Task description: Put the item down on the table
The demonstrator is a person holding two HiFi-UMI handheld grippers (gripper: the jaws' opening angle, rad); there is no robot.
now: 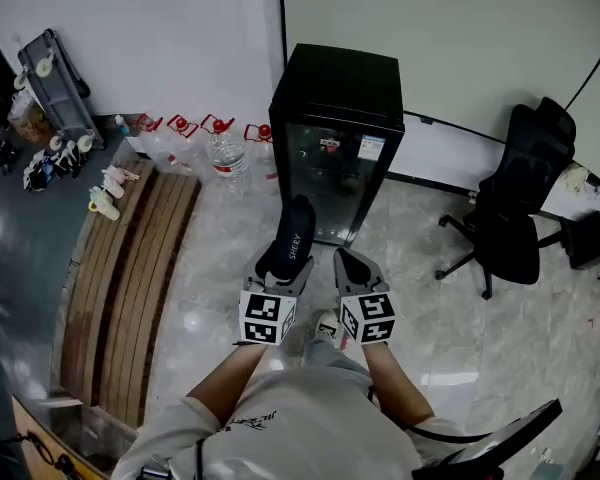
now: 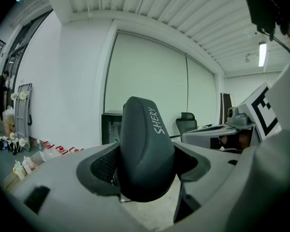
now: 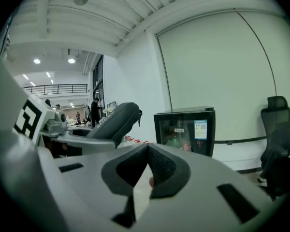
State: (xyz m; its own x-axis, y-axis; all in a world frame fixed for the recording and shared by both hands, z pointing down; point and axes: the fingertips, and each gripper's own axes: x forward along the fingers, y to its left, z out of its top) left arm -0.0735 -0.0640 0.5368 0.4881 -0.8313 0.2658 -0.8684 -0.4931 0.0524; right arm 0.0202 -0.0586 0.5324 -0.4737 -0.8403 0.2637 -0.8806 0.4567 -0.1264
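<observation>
Head view: the person's left gripper [image 1: 283, 266] has its jaws spread wide and clamped on the lower end of a dark case [image 1: 293, 233]. The case sticks out past the jaw tips toward a black fridge [image 1: 335, 118] with a glass door. It is held in the air above the pale stone floor [image 1: 230, 258], well apart from the slatted wooden platform [image 1: 130, 268] at the left. The right gripper [image 1: 346, 259] sits just beside the left one, with its jaws together and nothing in them. A black office chair [image 1: 525, 198] stands at the right. Water bottles [image 1: 228, 156] stand along the wall beside the fridge.

Left gripper view: the case fills the gap between the jaws and stands up with a lean to the right, showing white lettering on its side. The ribbed pads [image 2: 104, 166] press on it from both sides. The right gripper and its marker cube show at the right edge.

Right gripper view: the pads [image 3: 162, 170] meet at the tip, and only floor shows in the slit below them. The case rises at a slant from the left gripper on the left. The fridge is straight ahead and the chair is at the right.
</observation>
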